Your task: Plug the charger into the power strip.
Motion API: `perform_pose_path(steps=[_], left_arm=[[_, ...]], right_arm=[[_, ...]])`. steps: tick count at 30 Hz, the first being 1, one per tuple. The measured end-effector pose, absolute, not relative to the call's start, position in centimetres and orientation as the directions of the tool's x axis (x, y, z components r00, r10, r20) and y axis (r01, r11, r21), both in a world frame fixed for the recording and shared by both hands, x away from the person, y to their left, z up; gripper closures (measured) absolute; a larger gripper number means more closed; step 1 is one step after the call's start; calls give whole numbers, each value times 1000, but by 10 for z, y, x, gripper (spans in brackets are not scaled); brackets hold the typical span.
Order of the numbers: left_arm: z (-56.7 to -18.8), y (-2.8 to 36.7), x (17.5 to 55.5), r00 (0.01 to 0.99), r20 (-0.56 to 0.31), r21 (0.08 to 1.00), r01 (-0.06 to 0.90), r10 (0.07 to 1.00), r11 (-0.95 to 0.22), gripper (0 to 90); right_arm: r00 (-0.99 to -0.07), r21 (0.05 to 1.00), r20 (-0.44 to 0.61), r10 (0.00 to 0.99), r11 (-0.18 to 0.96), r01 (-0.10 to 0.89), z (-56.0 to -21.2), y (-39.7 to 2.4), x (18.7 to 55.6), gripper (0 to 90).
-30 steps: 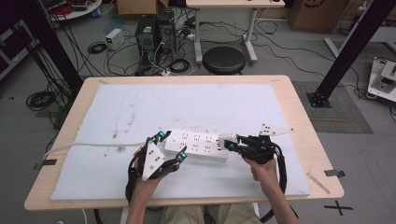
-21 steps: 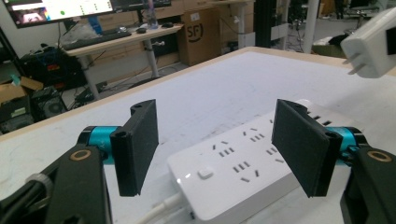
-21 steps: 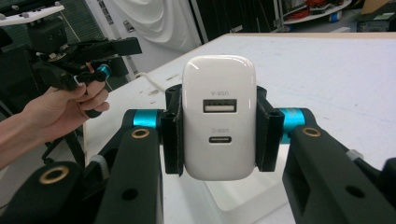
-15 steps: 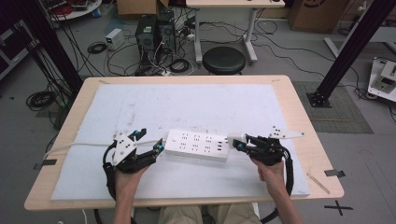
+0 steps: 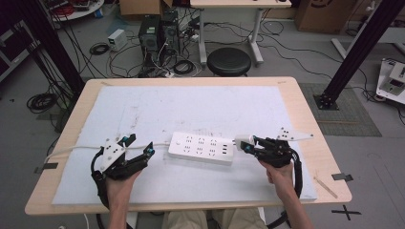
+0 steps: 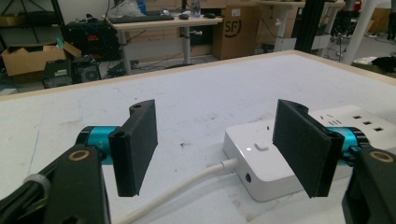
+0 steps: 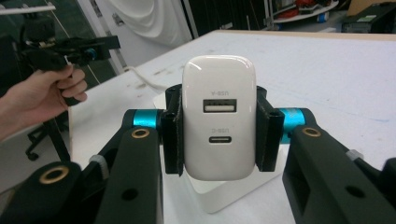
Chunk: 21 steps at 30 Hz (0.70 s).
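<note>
Right claw, held low over the tabletop with the forearm entering from the near edge, pinches a white charger between its pads at the right end of the power strip. Its own view shows the charger's face with two ports, one above the other, a detail too small to read from above. Left claw, gripped in the left hand just left of the strip, points toward it; its jaws have just been opening and stand spread, nothing between them. Its own view shows the strip's switch end and the white cord leaving it.
</note>
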<state>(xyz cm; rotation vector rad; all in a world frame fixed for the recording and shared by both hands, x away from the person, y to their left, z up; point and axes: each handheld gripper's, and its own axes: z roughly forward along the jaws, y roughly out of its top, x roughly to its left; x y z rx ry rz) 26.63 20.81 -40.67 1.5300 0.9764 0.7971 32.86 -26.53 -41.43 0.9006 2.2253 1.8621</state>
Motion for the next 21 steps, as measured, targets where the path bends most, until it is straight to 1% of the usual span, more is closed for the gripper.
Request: perform_pose_path(steps=[1, 7, 12, 16, 17, 19, 20, 21], left_arm=[[-407, 208, 266, 434, -14, 984, 164, 901, -63, 308], [-410, 208, 264, 423, -14, 984, 165, 906, -62, 309], [-410, 209, 261, 414, -7, 985, 158, 910, -64, 308], [-411, 211, 259, 411, 0, 985, 158, 912, -72, 309], [-411, 213, 258, 406, -11, 986, 157, 914, -58, 309], [-411, 213, 258, 406, -11, 986, 157, 914, -58, 309], [-412, 218, 257, 402, -11, 986, 158, 916, -57, 309], [-413, 218, 256, 402, -17, 986, 160, 915, -52, 309]], right_arm=[[-817, 921, 292, 497, 84, 380, -413, -265, 329, 634], [-841, 916, 245, 482, 170, 365, -403, -258, 340, 634], [-859, 891, 252, 445, 239, 385, -395, -249, 355, 634], [-876, 862, 230, 423, 329, 385, -387, -237, 367, 634], [-881, 855, 225, 416, 350, 383, -384, -234, 370, 634], [-887, 849, 220, 407, 368, 379, -382, -231, 372, 634], [-903, 834, 214, 372, 412, 367, -376, -223, 379, 634], [-908, 821, 210, 362, 439, 365, -374, -219, 381, 634]])
